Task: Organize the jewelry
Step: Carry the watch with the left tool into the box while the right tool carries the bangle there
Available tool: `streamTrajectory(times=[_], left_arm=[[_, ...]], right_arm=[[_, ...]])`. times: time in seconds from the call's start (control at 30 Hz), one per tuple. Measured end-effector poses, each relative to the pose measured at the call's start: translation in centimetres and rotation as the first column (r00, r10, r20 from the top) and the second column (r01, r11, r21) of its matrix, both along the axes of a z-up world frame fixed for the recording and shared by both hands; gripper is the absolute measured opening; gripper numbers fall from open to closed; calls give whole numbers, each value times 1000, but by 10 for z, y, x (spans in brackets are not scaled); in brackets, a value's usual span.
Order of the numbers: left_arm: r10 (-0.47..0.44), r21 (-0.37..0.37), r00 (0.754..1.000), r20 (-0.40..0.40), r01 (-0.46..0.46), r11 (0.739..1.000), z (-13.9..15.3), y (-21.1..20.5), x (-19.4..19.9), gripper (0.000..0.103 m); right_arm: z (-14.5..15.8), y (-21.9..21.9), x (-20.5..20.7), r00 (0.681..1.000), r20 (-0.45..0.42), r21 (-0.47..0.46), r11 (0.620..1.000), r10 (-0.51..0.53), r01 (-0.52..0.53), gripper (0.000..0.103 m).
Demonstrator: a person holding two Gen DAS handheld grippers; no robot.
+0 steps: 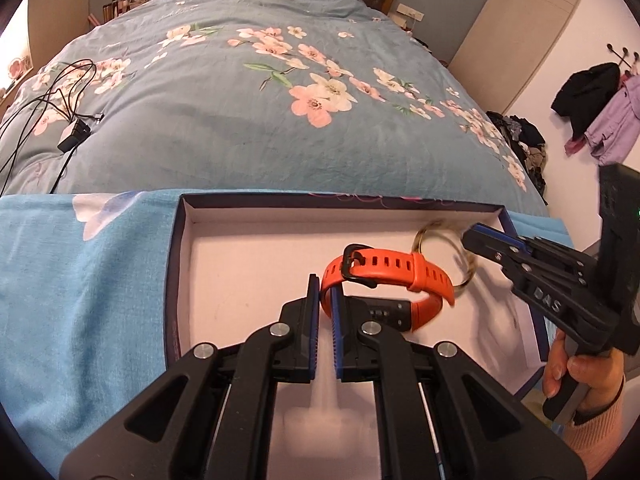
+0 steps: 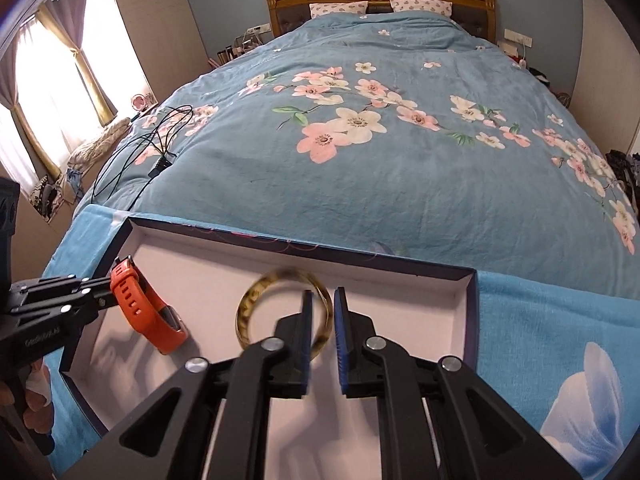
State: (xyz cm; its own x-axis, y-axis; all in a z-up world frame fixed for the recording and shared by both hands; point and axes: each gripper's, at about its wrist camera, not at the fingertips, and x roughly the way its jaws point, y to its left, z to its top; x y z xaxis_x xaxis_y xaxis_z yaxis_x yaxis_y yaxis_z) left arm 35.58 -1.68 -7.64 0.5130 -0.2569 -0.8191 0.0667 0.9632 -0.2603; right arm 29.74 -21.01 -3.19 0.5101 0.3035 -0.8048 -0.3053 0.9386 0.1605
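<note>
I have the orange watch pinched by its strap in my left tool, whose fingers are clamped on the band near the black buckle, holding it just above the pale floor of the open box. My right tool grips the amber bangle on its rim, the fingers closed on it with only the ring's thickness between them. Both pieces hang inside the box, the watch toward its left side and the bangle nearer the middle, close to each other but, as far as I can judge, not touching. I read this as the placing step: each piece now needs lowering flat and releasing with space between them. The watch band is soft, ribbed rubber with punched holes, so it may flop on release; the bangle is hard, glossy and mottled, and could roll. The box is stiff card with dark walls, resting on a blue cloth at the foot of a flowered bed
</note>
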Motion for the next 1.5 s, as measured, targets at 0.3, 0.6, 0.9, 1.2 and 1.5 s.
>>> streamTrajectory(times=[0.3, 0.6, 0.9, 1.2, 1.5], left_arm=[[24, 8, 999, -22, -24, 1000, -7, 0, 10, 6], [-8, 72, 1000, -21, 9, 997, -11, -12, 17, 10], [-106, 136, 994, 9, 104, 985, -12, -26, 22, 14], [-109, 99, 989, 100, 99, 990, 2, -17, -1, 25], [-201, 107, 979, 37, 196, 975, -9, -31, -19, 29]], right_arm=[[28, 28, -47, 969, 121, 67, 972, 216, -225, 35], [-5, 39, -10, 980, -43, 231, 956, 196, -181, 21], [3, 42, -23, 977, -12, 189, 960, 213, -206, 21], [4, -5, -31, 997, 14, 69, 995, 74, -75, 27], [-16, -11, -20, 997, -54, 85, 995, 52, -47, 28]])
